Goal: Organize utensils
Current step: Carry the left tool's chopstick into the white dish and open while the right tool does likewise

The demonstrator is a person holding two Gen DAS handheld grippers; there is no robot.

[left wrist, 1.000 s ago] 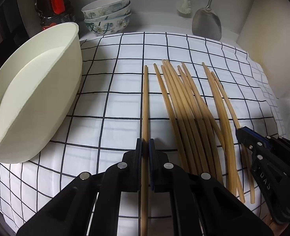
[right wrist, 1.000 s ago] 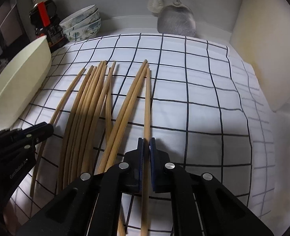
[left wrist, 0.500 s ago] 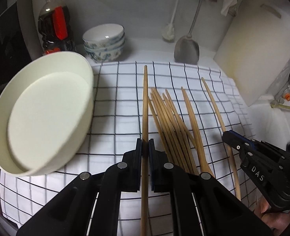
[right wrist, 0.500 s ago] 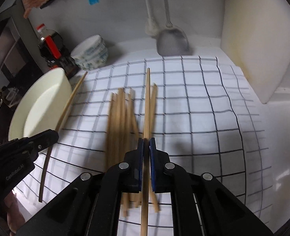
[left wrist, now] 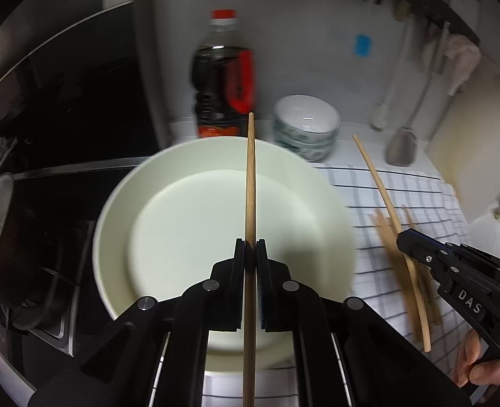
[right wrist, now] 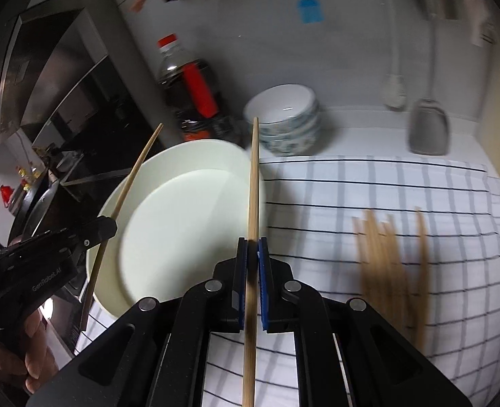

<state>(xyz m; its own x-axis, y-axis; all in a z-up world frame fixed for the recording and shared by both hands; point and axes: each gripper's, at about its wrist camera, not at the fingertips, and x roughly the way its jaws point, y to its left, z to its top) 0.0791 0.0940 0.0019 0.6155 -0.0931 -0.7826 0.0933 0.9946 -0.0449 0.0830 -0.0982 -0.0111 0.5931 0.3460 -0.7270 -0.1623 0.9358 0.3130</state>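
Left gripper point(left wrist: 250, 251) clamps one chopstick point(left wrist: 250, 186) above cream basin point(left wrist: 189, 237); right gripper point(right wrist: 251, 249) clamps another chopstick point(right wrist: 253, 183); loose chopsticks point(right wrist: 389, 247) on checked cloth point(right wrist: 351, 183).

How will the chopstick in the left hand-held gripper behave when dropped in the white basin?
Probably stiff: the chopstick stays straight beyond the left hand-held gripper. Thin and slender, so likely light. It may slide or roll in the smooth white basin.

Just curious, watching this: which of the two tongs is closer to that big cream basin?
Left. The left tongs hover over the cream basin holding a chopstick; the right tongs sit beside it over the checked cloth.
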